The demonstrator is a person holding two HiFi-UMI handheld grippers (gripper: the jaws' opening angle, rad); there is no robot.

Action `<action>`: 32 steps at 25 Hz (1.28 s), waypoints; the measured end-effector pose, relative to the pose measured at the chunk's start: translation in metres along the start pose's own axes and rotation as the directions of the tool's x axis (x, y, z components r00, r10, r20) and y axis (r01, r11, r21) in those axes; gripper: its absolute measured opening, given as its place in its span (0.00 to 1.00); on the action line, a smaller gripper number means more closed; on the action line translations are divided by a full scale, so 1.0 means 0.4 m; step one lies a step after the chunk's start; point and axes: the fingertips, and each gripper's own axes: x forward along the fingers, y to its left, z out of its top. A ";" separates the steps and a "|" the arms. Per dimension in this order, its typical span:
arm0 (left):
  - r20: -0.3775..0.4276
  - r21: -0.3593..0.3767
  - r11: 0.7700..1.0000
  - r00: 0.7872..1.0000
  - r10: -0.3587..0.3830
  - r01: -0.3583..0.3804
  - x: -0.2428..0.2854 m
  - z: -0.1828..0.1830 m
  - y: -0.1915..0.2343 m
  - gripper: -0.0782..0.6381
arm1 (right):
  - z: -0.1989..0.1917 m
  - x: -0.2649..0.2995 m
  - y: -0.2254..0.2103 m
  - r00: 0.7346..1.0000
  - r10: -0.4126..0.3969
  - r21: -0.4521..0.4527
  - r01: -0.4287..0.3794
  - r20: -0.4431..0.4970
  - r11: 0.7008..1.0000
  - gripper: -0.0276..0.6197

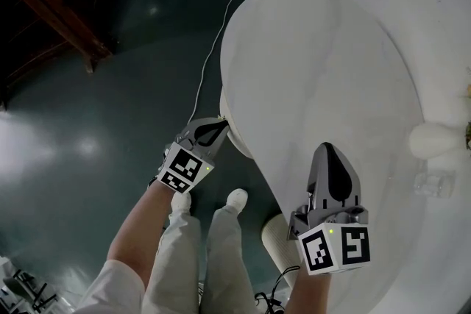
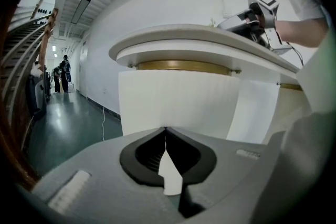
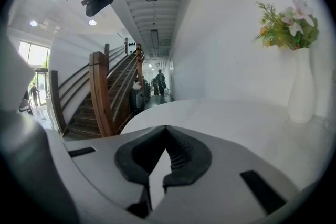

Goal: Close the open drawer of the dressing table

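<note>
The white oval dressing table top (image 1: 316, 62) fills the right of the head view. Just under its left rim a curved white drawer front (image 2: 176, 102) shows, with a gold band (image 2: 184, 65) above it. It stands forward of the panel (image 2: 260, 107) beside it. My left gripper (image 1: 223, 123) is shut and empty, with its tips at the table's left edge against or very near the drawer front (image 1: 223, 105). The left gripper (image 2: 166, 129) points straight at that front. My right gripper (image 1: 326, 148) hovers over the tabletop, shut and empty (image 3: 166, 128).
A white vase (image 3: 302, 89) with flowers stands at the table's right side, next to a small glass object (image 1: 434, 182). A white cable (image 1: 213, 48) runs across the dark green floor. A wooden staircase (image 3: 100, 92) lies to the left. A cream stool (image 1: 276, 235) sits under the table.
</note>
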 end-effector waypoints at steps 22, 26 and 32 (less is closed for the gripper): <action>0.082 0.056 0.997 0.995 -0.056 0.051 0.158 0.028 -0.055 0.13 | -0.015 0.010 0.008 1.000 0.011 -0.017 -0.011 0.012 1.000 0.04; 0.096 0.046 0.998 0.994 -0.055 0.051 0.156 0.033 -0.052 0.13 | -0.017 0.010 0.012 1.000 0.003 -0.012 -0.003 0.009 1.000 0.04; 0.095 0.047 0.997 0.993 -0.066 0.061 0.138 0.039 -0.056 0.13 | -0.011 0.014 0.024 1.000 -0.002 -0.015 0.003 0.014 1.000 0.04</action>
